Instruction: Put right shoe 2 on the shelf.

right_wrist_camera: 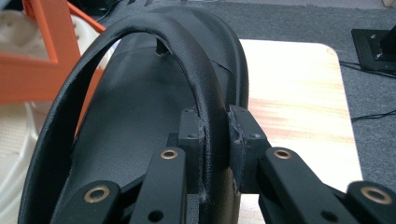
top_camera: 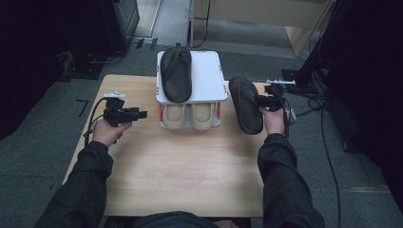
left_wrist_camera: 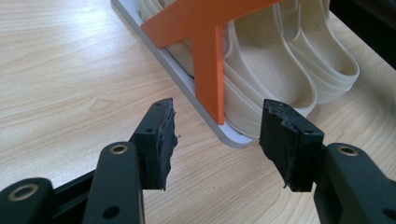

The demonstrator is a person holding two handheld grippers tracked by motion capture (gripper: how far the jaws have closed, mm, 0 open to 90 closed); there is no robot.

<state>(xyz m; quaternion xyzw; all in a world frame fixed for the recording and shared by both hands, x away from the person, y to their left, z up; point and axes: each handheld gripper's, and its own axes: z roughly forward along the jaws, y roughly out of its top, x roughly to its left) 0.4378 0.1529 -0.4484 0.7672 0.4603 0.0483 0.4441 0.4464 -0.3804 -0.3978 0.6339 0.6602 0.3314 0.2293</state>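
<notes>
My right gripper (top_camera: 264, 101) (right_wrist_camera: 216, 130) is shut on the strap (right_wrist_camera: 187, 60) of a black flip-flop (top_camera: 244, 104), which it holds off the table just right of the rack. The flip-flop's footbed (right_wrist_camera: 126, 116) lies to the left of the jaws. A second black flip-flop (top_camera: 176, 73) lies on the left half of the white rack's top shelf (top_camera: 209, 76). Two cream slippers (top_camera: 190, 115) (left_wrist_camera: 280, 60) sit on the lower shelf. To the left of the rack my left gripper (top_camera: 142, 114) (left_wrist_camera: 217, 128) is open and holds nothing. It points at the rack's base corner (left_wrist_camera: 187, 88) and orange support (left_wrist_camera: 208, 70).
The rack stands at the far middle of the wooden table (top_camera: 190, 166). Bare wood stretches between my forearms and the rack. Cables (top_camera: 328, 142) trail over the grey floor at the right, near a dark stand (top_camera: 304, 80). A dark cabinet (top_camera: 109, 23) stands beyond the table's far left.
</notes>
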